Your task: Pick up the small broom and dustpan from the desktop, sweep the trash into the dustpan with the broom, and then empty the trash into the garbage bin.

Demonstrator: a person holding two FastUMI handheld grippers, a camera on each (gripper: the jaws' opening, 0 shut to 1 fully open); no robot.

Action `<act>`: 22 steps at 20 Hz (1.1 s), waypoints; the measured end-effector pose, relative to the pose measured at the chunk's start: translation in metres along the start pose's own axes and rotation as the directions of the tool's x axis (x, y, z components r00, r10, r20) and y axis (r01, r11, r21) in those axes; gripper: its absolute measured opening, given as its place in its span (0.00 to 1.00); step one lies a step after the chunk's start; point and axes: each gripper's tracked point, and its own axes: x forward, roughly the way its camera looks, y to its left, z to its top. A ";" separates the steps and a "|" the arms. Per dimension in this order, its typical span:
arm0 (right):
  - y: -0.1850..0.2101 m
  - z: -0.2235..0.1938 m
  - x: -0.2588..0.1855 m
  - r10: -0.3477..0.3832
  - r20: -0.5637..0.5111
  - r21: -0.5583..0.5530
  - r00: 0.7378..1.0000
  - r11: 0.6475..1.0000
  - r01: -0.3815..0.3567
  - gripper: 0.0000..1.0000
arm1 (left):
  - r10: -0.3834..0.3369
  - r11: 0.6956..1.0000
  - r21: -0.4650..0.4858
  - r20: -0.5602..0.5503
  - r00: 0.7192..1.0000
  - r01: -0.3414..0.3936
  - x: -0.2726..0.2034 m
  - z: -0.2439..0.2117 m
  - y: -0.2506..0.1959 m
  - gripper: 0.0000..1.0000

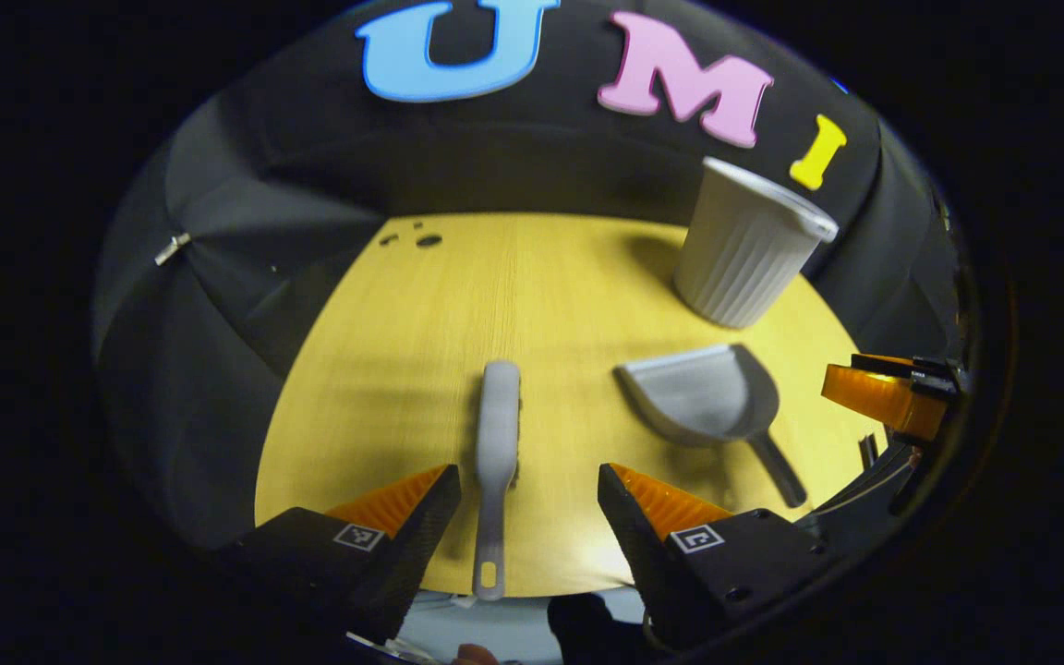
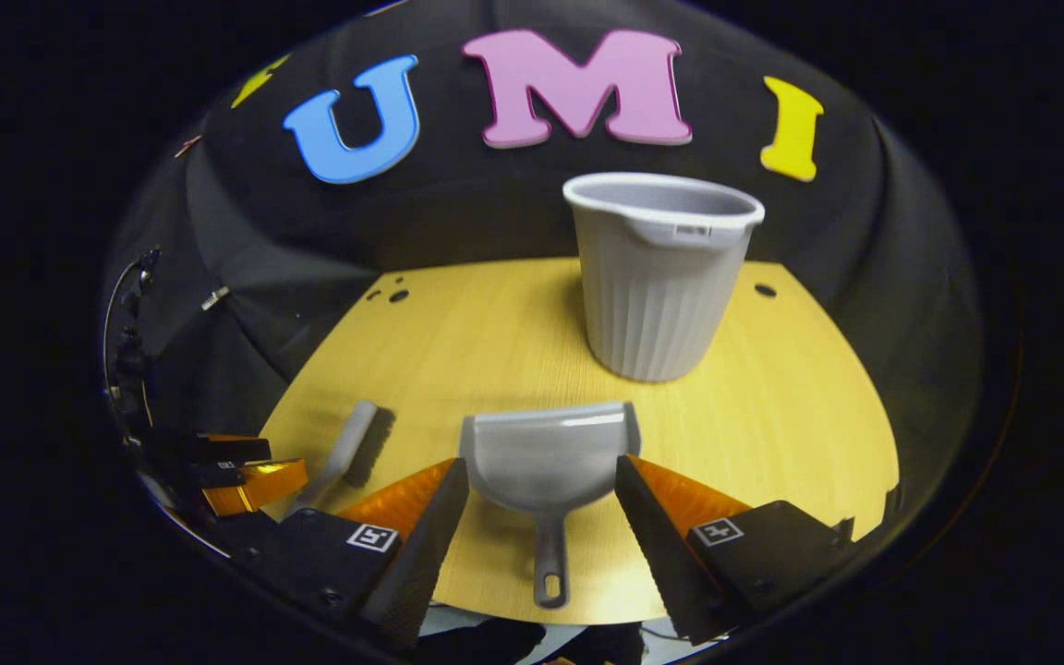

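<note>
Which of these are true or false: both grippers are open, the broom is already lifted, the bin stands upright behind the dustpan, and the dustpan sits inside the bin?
1. Both the left gripper and the right gripper are open. True.
2. The broom is already lifted. False: it lies flat on the table, between open fingers.
3. The bin stands upright behind the dustpan. True.
4. The dustpan sits inside the bin. False: it lies on the table.

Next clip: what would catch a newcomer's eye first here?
The ribbed grey bin standing upright at the back of the yellow desktop. In front of it lies the dustpan, framed by the open right gripper; the broom lies between the open left gripper's fingers.
</note>
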 end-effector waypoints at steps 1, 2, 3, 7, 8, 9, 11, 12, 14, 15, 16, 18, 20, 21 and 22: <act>0.004 0.015 -0.011 0.005 0.069 -0.022 0.998 1.000 -0.004 0.99 | 0.009 1.000 -0.007 0.078 0.997 -0.009 -0.014 0.012 -0.002 0.96; 0.004 0.027 -0.017 0.015 0.132 -0.037 0.991 0.999 -0.010 0.99 | 0.013 1.000 -0.013 0.148 0.989 -0.011 -0.028 0.026 -0.006 0.96; 0.005 0.038 -0.023 0.017 0.194 -0.048 0.981 0.999 -0.008 0.99 | 0.016 1.000 -0.016 0.207 0.978 -0.013 -0.044 0.038 -0.011 0.96; 0.007 0.075 -0.059 0.016 0.378 -0.054 0.926 0.999 0.005 0.99 | 0.049 0.999 -0.021 0.408 0.912 -0.044 -0.109 0.078 -0.013 0.96; 0.008 0.088 -0.081 0.011 0.407 -0.062 0.913 0.998 0.015 0.99 | 0.049 0.999 -0.027 0.445 0.894 -0.041 -0.121 0.086 -0.017 0.96; 0.006 0.093 -0.089 0.003 0.428 -0.071 0.904 0.997 0.030 0.99 | 0.051 0.999 -0.036 0.481 0.875 -0.039 -0.131 0.090 -0.017 0.96; 0.005 0.096 -0.107 -0.008 0.467 -0.074 0.884 0.996 0.048 0.99 | 0.081 0.996 -0.073 0.556 0.827 -0.048 -0.157 0.099 -0.016 0.96; 0.006 0.092 -0.113 -0.006 0.472 -0.076 0.882 0.996 0.047 0.99 | 0.093 0.995 -0.085 0.595 0.798 -0.052 -0.168 0.105 -0.017 0.95; 0.000 0.077 -0.115 -0.020 0.459 -0.069 0.888 0.996 0.058 0.99 | 0.100 0.995 -0.086 0.635 0.766 -0.058 -0.179 0.105 -0.022 0.95; -0.003 0.061 -0.096 -0.030 0.450 -0.057 0.893 0.996 0.062 0.99 | 0.096 0.995 -0.084 0.636 0.766 -0.055 -0.177 0.100 -0.026 0.95; -0.005 0.055 -0.097 -0.039 0.441 -0.045 0.897 0.997 0.065 0.99 | 0.087 0.996 -0.083 0.629 0.772 -0.044 -0.176 0.095 -0.031 0.95; -0.010 0.042 -0.095 -0.062 0.426 -0.025 0.903 0.997 0.080 0.99 | 0.056 0.996 -0.084 0.601 0.797 -0.006 -0.167 0.081 -0.045 0.96; -0.011 0.027 -0.087 -0.073 0.394 -0.010 0.916 0.996 0.084 0.99 | 0.027 0.998 -0.066 0.573 0.819 0.014 -0.157 0.077 -0.049 0.96; -0.006 0.020 -0.082 -0.066 0.368 -0.008 0.927 0.997 0.074 0.99 | 0.023 0.998 -0.062 0.565 0.825 0.015 -0.152 0.075 -0.048 0.96; -0.004 0.017 -0.077 -0.061 0.349 -0.003 0.935 0.998 0.066 0.99 | 0.013 0.998 -0.060 0.558 0.830 0.024 -0.147 0.073 -0.049 0.96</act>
